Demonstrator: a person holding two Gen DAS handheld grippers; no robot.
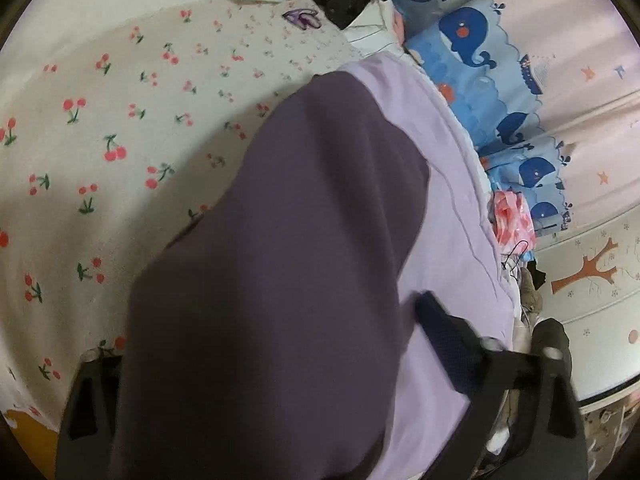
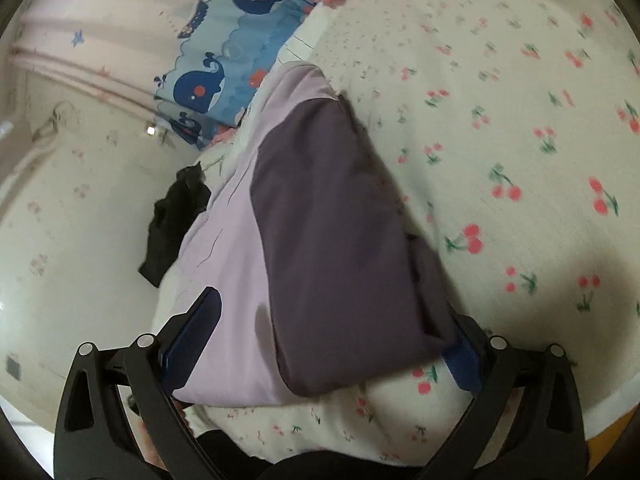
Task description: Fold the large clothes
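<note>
Two grippers are working at opposite ends of one folded garment, a lilac and dark purple top [image 2: 320,216] lying on a bed sheet printed with cherries [image 2: 520,140]. Its long axis is running away from the right gripper [image 2: 332,336] toward the blue whale-print curtain [image 2: 224,80]. The right gripper is standing wide, its blue-padded fingers [image 2: 196,332] straddling the near end of the garment, one at the lilac edge, one at the dark edge; whether the pads are pressing the cloth is hard to tell. The left gripper [image 1: 260,360] is also standing wide, and the dark panel [image 1: 280,280] is draping between its fingers and covering the one farther from the curtain almost entirely. Only the finger nearer the curtain [image 1: 448,344] is showing, resting on lilac cloth. Both hands appear equally near. A black garment [image 2: 176,220] is lying beside the lilac edge. Sleeves, neckline and any folded-under layers are hidden.
</note>
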